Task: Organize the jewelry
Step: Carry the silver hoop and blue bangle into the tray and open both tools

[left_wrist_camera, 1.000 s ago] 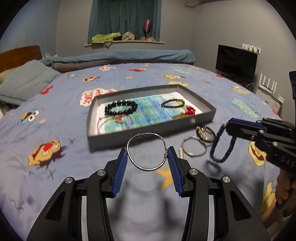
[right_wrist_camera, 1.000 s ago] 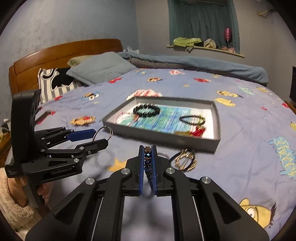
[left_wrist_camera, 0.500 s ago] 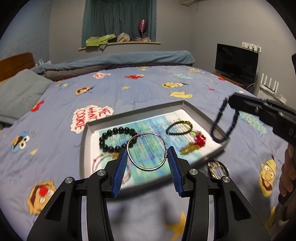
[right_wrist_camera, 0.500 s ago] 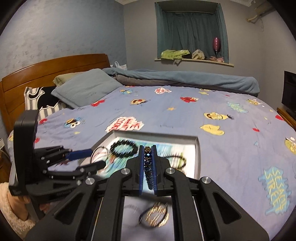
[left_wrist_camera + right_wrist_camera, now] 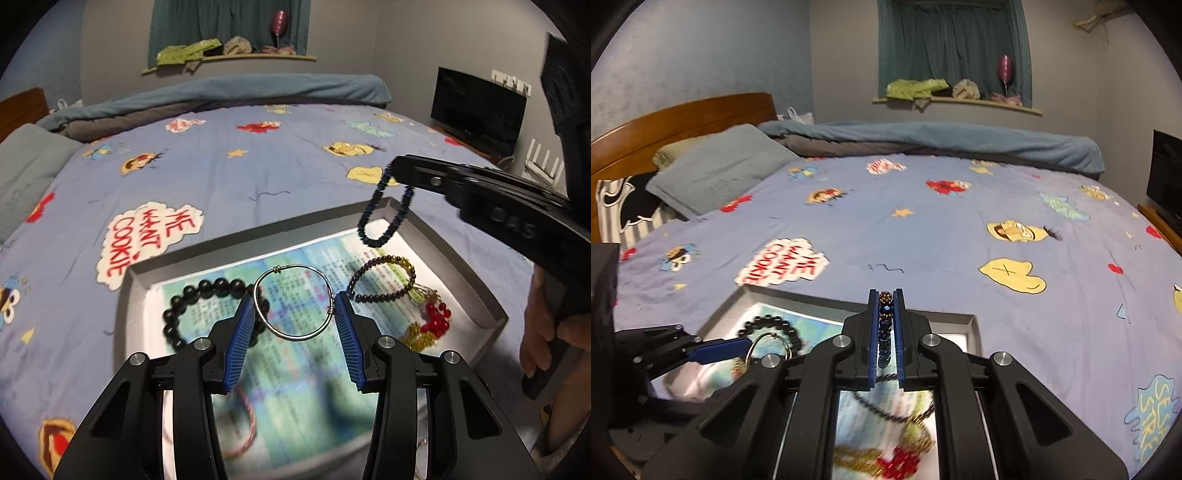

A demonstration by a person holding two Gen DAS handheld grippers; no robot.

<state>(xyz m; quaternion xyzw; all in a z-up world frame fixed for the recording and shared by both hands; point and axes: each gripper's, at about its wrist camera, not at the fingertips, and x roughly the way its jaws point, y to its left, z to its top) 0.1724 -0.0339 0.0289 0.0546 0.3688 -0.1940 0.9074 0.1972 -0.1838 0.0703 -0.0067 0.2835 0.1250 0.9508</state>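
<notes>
Gripping a wire bangle (image 5: 295, 302) across its width, our left gripper (image 5: 295, 317) has its blue jaws pressed on the ring's two sides, and the ring sits flat between them above the tray (image 5: 136, 280). Our right gripper (image 5: 886, 314) has its jaws nearly closed on a blue beaded bracelet (image 5: 885, 332).

From the left wrist we see what the right wrist hides: the blue bracelet hangs as a full loop from the right jaws, over the tray's far right corner. That view also lays out the tray's contents on a printed sheet (image 5: 295, 387): a black bead bracelet (image 5: 207, 291) on the left, a thin dark bead bracelet (image 5: 384, 280) on the right, a red and gold piece (image 5: 428, 325) nearest the right wall, and a pinkish cord (image 5: 247, 432) near the front. A hand (image 5: 543, 325) grips the right gripper's handle at the right edge.

From the right wrist we see the blue bracelet edge on, only a column of beads between the jaws, and the left gripper from the side with the bangle at its tips. This view alone shows the wooden headboard (image 5: 683, 114) and pillows (image 5: 716, 170).

Writing: the bedspread (image 5: 258, 162) carries "WE WANT COOKIE" in red in both views; the right wrist shows "STREET" on a blue patch at lower right. The right gripper's side reads "DAS". The sheet's print is too blurred to read.
</notes>
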